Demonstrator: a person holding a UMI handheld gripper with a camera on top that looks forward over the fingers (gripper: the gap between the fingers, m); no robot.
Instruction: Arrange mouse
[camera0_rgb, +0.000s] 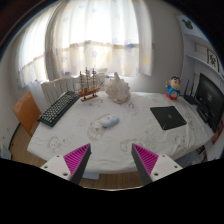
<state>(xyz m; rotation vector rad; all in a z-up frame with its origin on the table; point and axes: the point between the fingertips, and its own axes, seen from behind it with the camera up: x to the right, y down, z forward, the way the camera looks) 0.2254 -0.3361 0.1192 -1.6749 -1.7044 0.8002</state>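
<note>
Approaching mouse (106, 122): sits centre of frame on white table (130, 135), between keyboard (57, 107) at left and black pad (168, 118) at right. Expect light, rigid, smooth shell; grip across its sides. Your gripper (111, 158) hovers high, well short of mouse, fingers spread apart, holding nothing.
</note>
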